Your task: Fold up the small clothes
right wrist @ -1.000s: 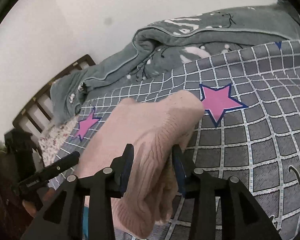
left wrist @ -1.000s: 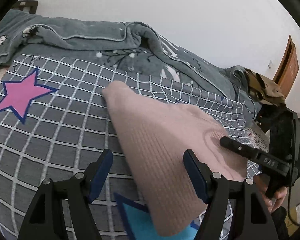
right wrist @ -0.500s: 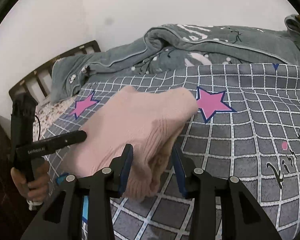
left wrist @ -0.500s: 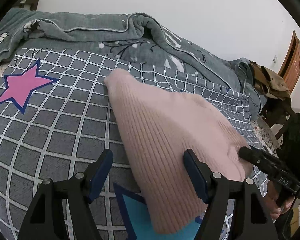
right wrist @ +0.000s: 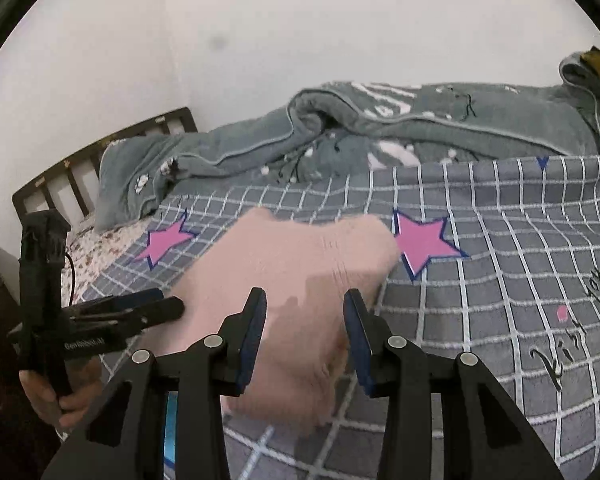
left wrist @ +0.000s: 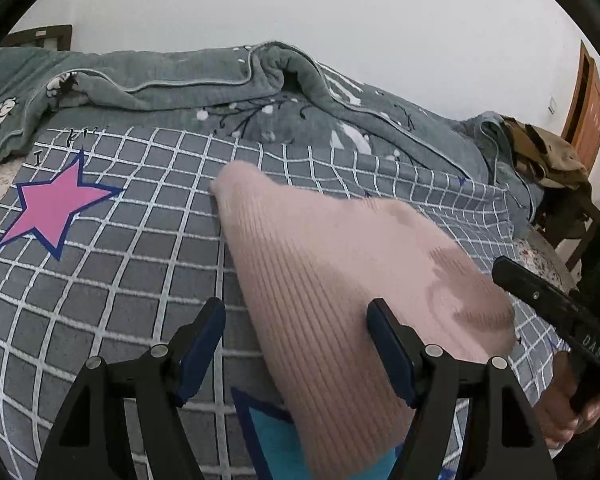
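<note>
— What writing could be read?

— "DAS" was seen on the body of the right hand-held gripper (left wrist: pixel 556 304) in the left wrist view, and a mostly blurred label beginning "Gen" on the left hand-held gripper (right wrist: pixel 156 310) in the right wrist view. Black script was printed on the checked bedspread (right wrist: pixel 500 240): "Kiss you" could be made out at the right of the right wrist view, and an "I" beside the pink star (left wrist: pixel 56 208) in the left wrist view.

— Where was the pink knitted garment (left wrist: pixel 340 288) found?

— It was laid on the bedspread, in front of both grippers. In its own view the left gripper was held wide open, one edge of the garment lying between the fingers. The right gripper was likewise opened, its fingers (right wrist: pixel 256 336) set to either side of the garment's near fold (right wrist: pixel 296 280) without pinching it.

— What was shown by one view only?

— A wooden door (left wrist: pixel 588 104) and a tan cloth heap (left wrist: pixel 548 152) were shown only by the left wrist camera; the slatted headboard (right wrist: pixel 88 168) was shown plainly only by the right. The grey blanket (right wrist: pixel 380 128) was seen in both
</note>
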A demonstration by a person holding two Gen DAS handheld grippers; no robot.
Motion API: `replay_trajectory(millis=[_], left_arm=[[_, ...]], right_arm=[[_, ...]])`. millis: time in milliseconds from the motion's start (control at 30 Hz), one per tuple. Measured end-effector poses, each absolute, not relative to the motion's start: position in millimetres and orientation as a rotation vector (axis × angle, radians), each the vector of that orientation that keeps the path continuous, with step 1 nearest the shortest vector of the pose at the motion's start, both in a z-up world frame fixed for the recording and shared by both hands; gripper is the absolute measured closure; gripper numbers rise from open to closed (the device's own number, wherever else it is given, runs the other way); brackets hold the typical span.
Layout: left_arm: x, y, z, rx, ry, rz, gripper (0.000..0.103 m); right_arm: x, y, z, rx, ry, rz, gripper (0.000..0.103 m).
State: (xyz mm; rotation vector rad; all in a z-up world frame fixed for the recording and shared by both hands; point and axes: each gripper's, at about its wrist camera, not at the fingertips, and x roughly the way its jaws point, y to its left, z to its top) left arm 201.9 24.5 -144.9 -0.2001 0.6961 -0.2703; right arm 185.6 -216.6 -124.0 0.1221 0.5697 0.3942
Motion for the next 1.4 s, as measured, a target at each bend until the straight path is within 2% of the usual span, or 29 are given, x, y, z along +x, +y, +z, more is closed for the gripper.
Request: replay_trajectory(millis=[267, 467, 700, 800, 933, 1400], left_arm=[[215.5, 27.3, -143.2, -0.228, 0.71, -0.254, 0.031], [219.4, 36.2, -137.4, -0.249, 0.687, -0.243, 0.031], [246.7, 23.7, -133.9, -0.227, 0.705, -0.264, 0.032], [261.8, 16.8, -136.1, -0.199, 0.723, -0.259, 0.033], [263.6, 16.9, -150.8, -0.194, 0.741, -0.251, 0.035], [249.7, 10.2, -154.3, -0.122, 0.706, -0.231, 0.035]], right_arm=[[210.3, -205.2, -142.9, 0.035, 0.657, 0.295, 0.065], [216.0, -223.4, -128.6, 0.089, 0.586, 0.292, 0.065], [231.4, -224.9, -130.6, 0.145, 0.586, 0.347, 0.065], [235.9, -222.6, -132.6, 0.128, 0.586, 0.334, 0.068], [240.5, -214.6, -142.8, 0.075, 0.628, 0.313, 0.079], [238.6, -221.1, -155.3, 0.084, 0.663, 0.287, 0.079]])
